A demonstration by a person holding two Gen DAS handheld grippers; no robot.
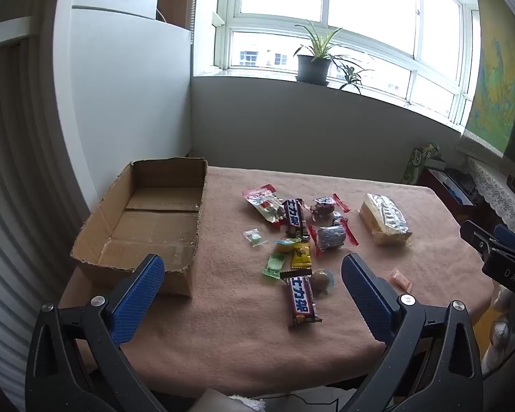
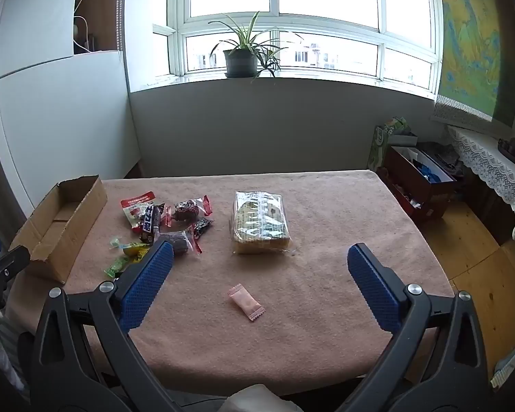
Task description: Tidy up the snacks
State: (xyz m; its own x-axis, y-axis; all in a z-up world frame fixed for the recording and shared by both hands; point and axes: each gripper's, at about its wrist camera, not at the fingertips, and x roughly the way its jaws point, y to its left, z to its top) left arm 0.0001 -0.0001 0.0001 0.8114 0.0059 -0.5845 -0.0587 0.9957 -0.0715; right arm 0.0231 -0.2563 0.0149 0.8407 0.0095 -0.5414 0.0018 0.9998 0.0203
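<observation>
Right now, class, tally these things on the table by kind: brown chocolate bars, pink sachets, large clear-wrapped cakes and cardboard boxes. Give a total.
Brown chocolate bars: 2
Pink sachets: 1
Large clear-wrapped cakes: 1
Cardboard boxes: 1
Total: 5

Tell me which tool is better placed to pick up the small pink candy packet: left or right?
Probably the right tool. The pink candy packet lies alone between its open fingers, just ahead. From the left tool, the packet sits off to the outer side, and a chocolate bar lies before it instead.
</observation>
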